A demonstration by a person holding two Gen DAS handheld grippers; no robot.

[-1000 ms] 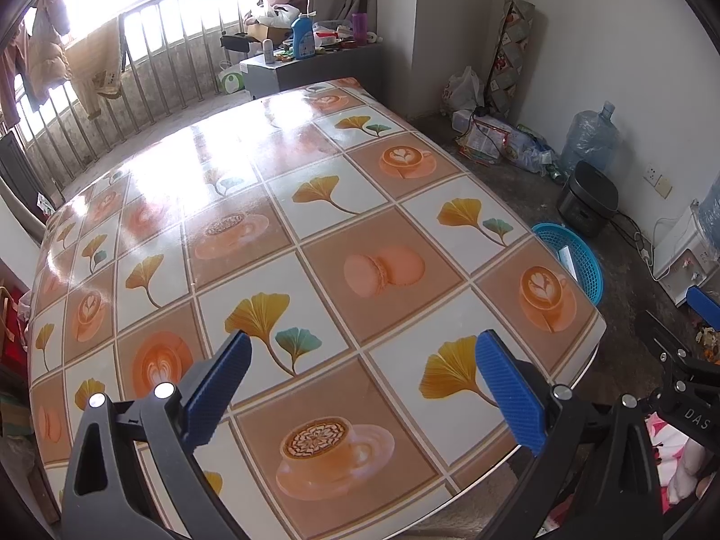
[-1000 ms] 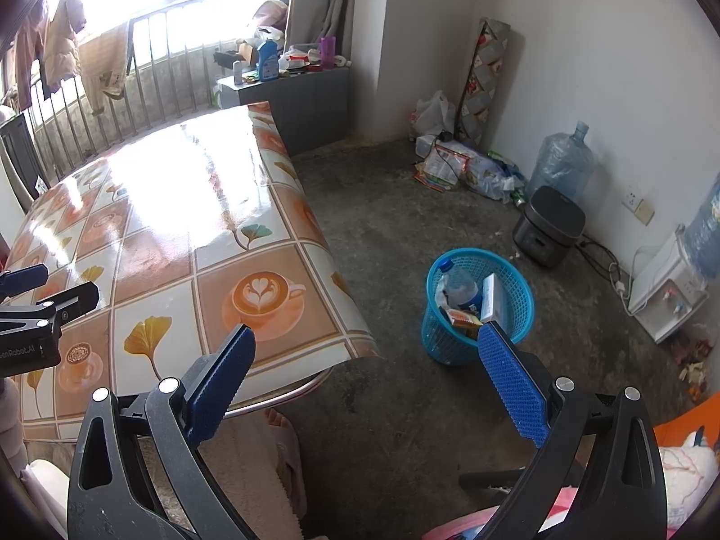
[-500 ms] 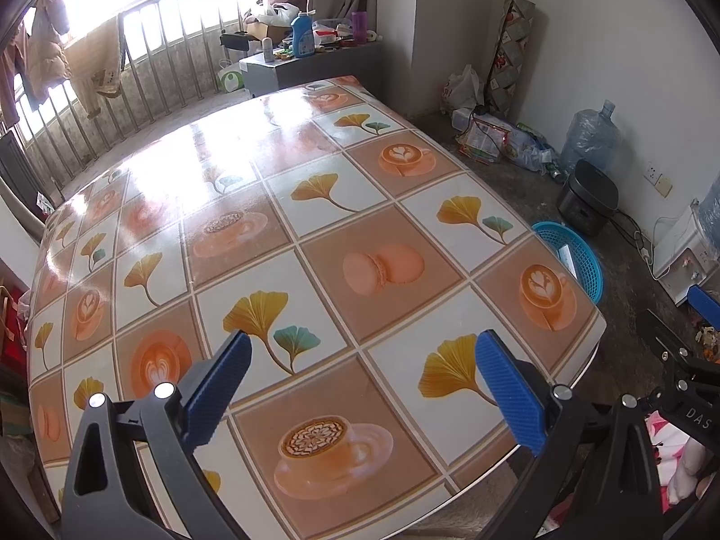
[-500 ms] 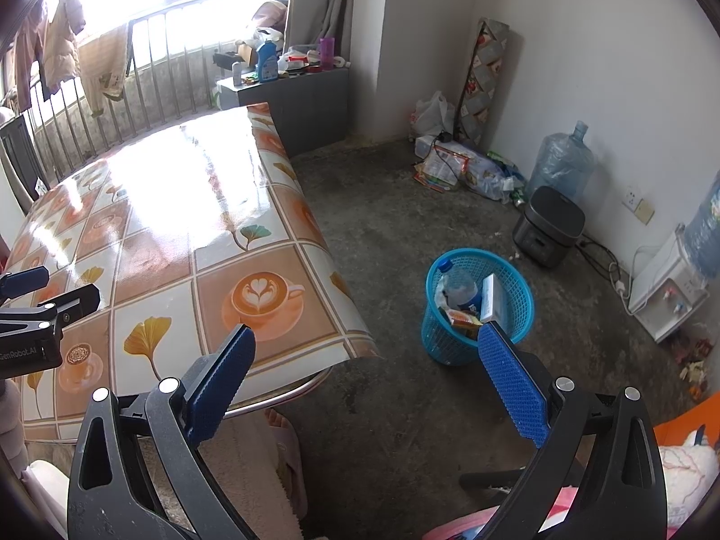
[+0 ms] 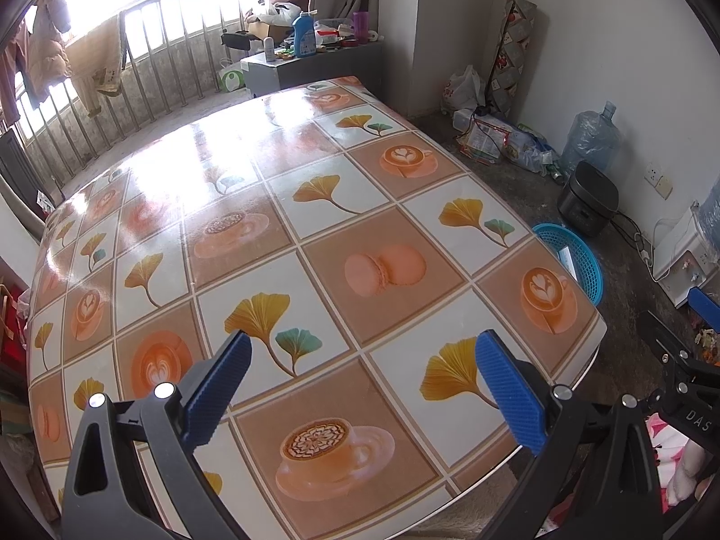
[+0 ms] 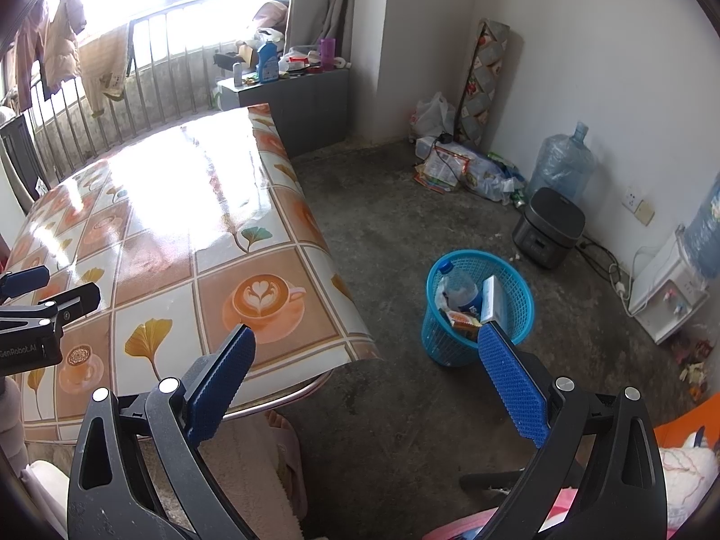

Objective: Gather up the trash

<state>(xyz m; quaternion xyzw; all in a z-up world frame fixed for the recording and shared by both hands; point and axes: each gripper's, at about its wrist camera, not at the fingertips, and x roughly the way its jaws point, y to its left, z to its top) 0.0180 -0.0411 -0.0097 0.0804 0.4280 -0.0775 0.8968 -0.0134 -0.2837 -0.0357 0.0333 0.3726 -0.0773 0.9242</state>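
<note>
Left hand-held gripper (image 5: pixel 362 387) hovers spread over the table (image 5: pixel 315 207); right hand-held gripper (image 6: pixel 366 384), spread, faces the basket (image 6: pixel 477 301).

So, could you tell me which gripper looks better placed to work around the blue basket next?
Right, probably. The right gripper hangs open over bare floor facing the blue basket. The left gripper, also open and empty, hovers over the table, which partly hides the basket.

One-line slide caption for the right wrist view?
Open right gripper hovers beside the table, blue basket with trash on the floor.
</note>
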